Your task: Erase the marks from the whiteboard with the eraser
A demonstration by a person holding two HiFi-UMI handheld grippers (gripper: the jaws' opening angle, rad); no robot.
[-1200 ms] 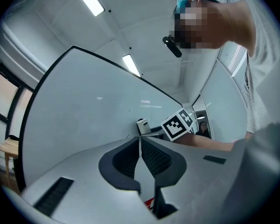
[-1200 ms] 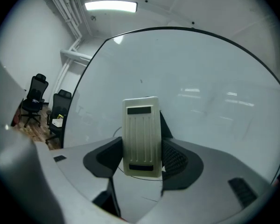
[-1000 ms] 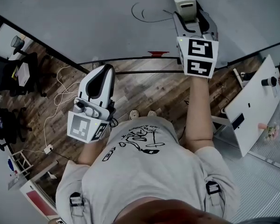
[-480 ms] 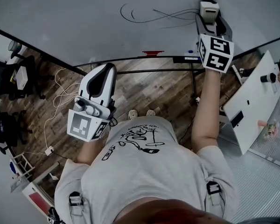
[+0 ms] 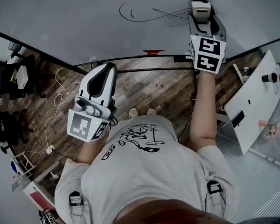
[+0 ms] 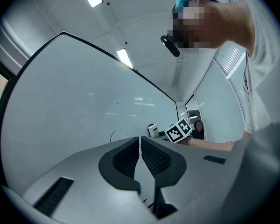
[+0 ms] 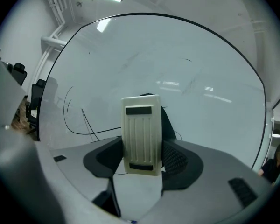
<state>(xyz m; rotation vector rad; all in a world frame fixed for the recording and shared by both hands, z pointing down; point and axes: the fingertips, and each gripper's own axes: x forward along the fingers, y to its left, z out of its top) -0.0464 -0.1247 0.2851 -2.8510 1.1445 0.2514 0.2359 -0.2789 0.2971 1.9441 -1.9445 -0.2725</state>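
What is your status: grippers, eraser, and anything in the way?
Right gripper shut on eraser, at the whiteboard. Left gripper shut, empty, held low. Black marks show left of eraser. Nothing in the way.

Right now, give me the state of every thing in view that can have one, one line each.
Right gripper: shut on the eraser, raised to the whiteboard.
Eraser: clamped upright between the jaws.
Left gripper: shut, nothing between its jaws, held low.
Whiteboard: not yet clean.
Marks: black lines, unerased, left of the eraser.
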